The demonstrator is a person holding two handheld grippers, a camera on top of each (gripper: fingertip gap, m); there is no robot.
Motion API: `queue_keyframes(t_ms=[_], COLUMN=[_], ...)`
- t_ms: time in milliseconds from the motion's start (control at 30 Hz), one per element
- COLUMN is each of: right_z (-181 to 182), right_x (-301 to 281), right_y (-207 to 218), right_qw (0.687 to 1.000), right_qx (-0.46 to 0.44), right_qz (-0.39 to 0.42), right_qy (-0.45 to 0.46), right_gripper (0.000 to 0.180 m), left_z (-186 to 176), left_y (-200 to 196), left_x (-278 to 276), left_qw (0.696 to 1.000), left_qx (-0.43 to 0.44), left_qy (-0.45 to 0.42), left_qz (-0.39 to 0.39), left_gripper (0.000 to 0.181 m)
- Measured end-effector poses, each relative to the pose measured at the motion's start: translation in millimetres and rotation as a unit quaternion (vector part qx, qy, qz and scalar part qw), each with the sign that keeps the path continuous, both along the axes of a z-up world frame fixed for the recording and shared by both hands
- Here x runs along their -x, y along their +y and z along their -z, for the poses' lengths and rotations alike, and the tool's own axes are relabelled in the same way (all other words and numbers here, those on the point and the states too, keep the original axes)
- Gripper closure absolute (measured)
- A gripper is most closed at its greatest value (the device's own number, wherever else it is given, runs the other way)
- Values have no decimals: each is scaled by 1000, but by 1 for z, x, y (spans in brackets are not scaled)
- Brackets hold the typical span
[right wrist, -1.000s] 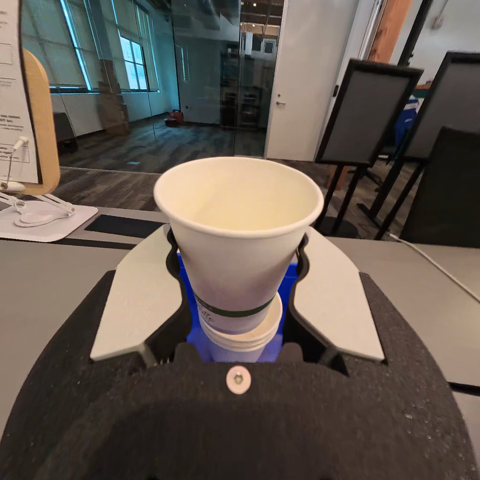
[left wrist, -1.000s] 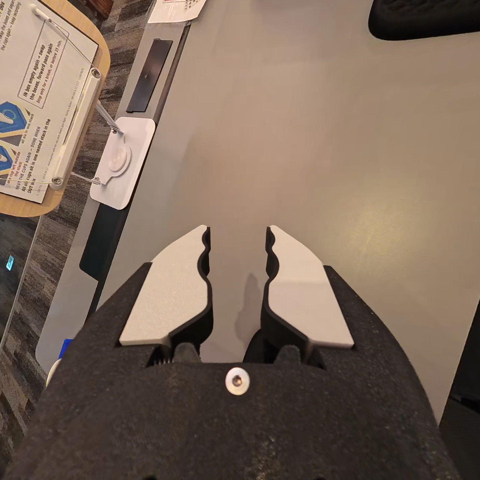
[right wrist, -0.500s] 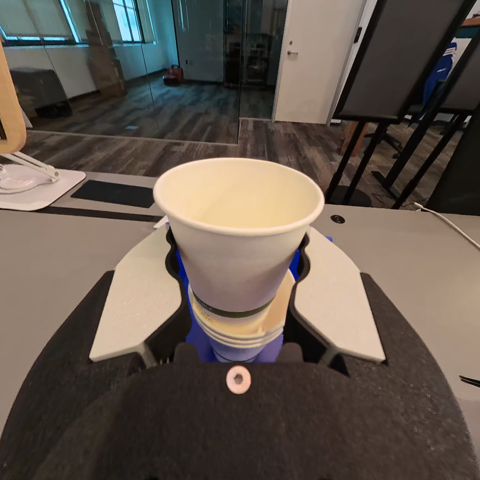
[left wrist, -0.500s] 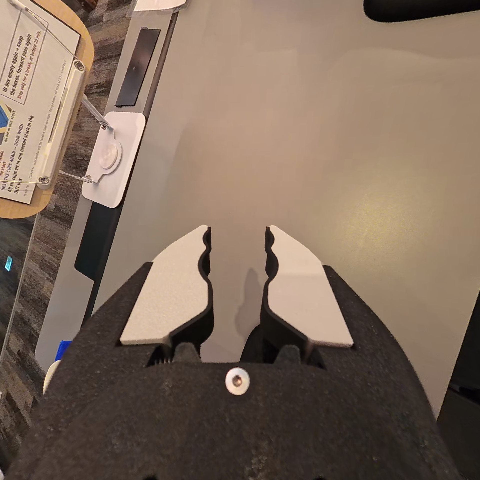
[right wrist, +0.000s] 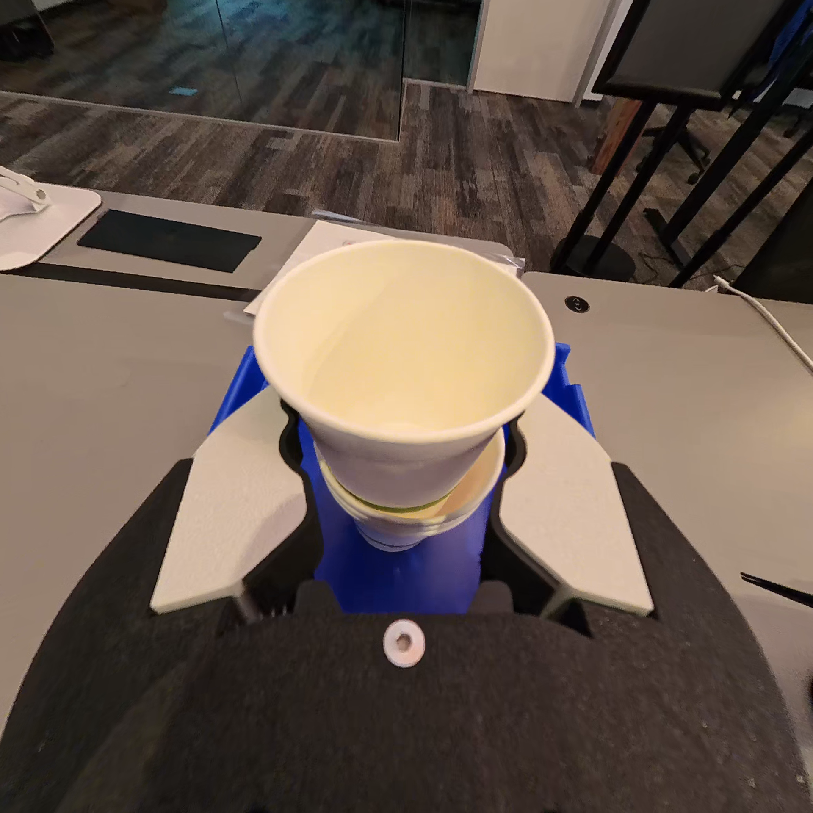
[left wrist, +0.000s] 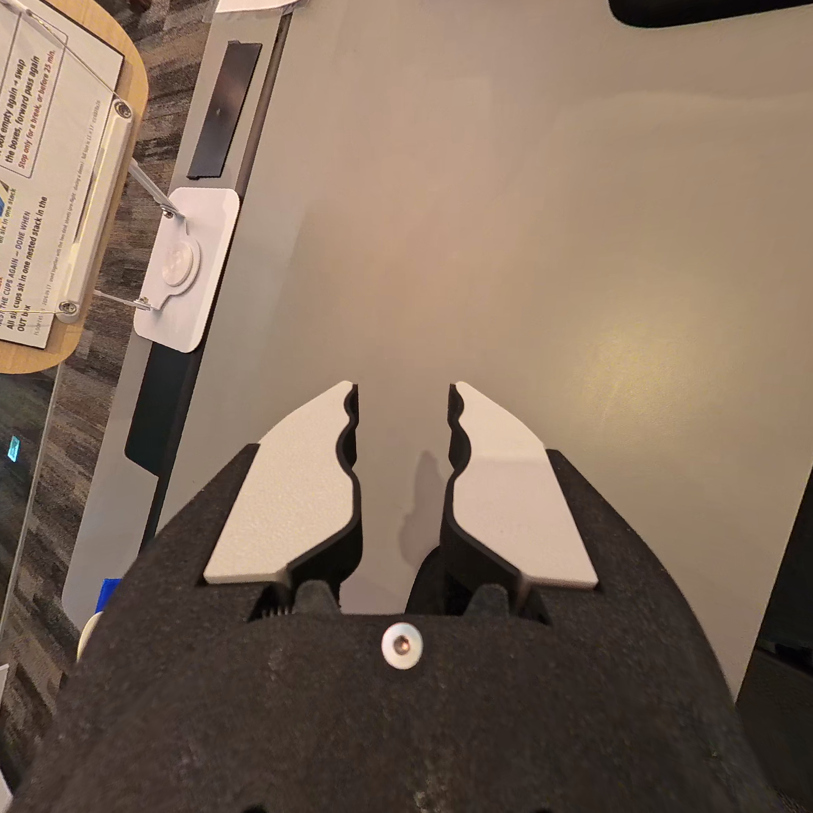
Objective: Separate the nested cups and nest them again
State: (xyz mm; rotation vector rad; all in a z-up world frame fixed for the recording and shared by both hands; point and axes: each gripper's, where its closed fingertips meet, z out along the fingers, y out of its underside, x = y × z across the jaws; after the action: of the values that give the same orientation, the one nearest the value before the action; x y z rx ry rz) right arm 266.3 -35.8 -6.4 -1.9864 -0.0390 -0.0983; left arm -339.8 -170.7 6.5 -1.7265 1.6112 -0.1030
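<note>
The right gripper (right wrist: 402, 422) holds a white paper cup (right wrist: 402, 352) upright, its jaws closed against the cup's sides just below the rim. The cup has a pale cream inside and a green band near its base. Its bottom sits in the mouth of a stack of cups (right wrist: 396, 517) below it, slightly off centre, so a crescent of the stack's inside shows on the right. That stack stands in a blue bin (right wrist: 396, 576) on the grey table (right wrist: 110, 374). Behind the bin a sheet of paper (right wrist: 316, 239) in a clear sleeve lies at the table's far edge, and a white cable (right wrist: 765, 314) runs across the table on the right. The left gripper (left wrist: 402, 389) hangs over a bare part of the grey table (left wrist: 484, 220) with its jaws open and nothing between them; only its shadow falls on the surface there. To its left, a white stand base (left wrist: 189, 272) at the table's edge carries a wooden board with a printed sheet (left wrist: 44, 184). A sliver of blue and a white rim show at the lower left edge of that view, too little to tell more.
</note>
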Motion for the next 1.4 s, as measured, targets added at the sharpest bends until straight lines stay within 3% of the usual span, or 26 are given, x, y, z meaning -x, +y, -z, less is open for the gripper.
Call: queue_keyframes(t_ms=[200, 400, 600, 767, 867, 1067, 1400], right_z=[8, -15, -60, -79, -79, -74, -63], right_x=[-1, 8, 33, 53, 63, 70, 70], right_y=[-4, -20, -34, -34, -31, -25, -19], right_qw=[1000, 1000, 998, 996, 995, 993, 994], right_qx=[28, 17, -38, -55, -47, -31, -8], right_qz=[1, -12, -49, -67, -79, -85, -87], right_qy=[6, 20, 10, -35, -51, -71, -68], right_gripper=[81, 75, 76, 77, 78, 79, 80], left_z=[-1, -16, -32, -10, 8, 40, 70], left_y=[2, 21, 80, 127, 152, 189, 212], left_x=[5, 36, 152, 257, 277, 265, 267], left_qw=[1000, 998, 974, 940, 937, 940, 930], left_qx=[-4, -29, -64, -42, -49, -51, 30], left_qy=[0, -23, 3, 62, 109, 221, 270], left_qz=[-7, -55, -219, -333, -328, -255, -246], left_gripper=[143, 145, 143, 142, 142, 148, 152])
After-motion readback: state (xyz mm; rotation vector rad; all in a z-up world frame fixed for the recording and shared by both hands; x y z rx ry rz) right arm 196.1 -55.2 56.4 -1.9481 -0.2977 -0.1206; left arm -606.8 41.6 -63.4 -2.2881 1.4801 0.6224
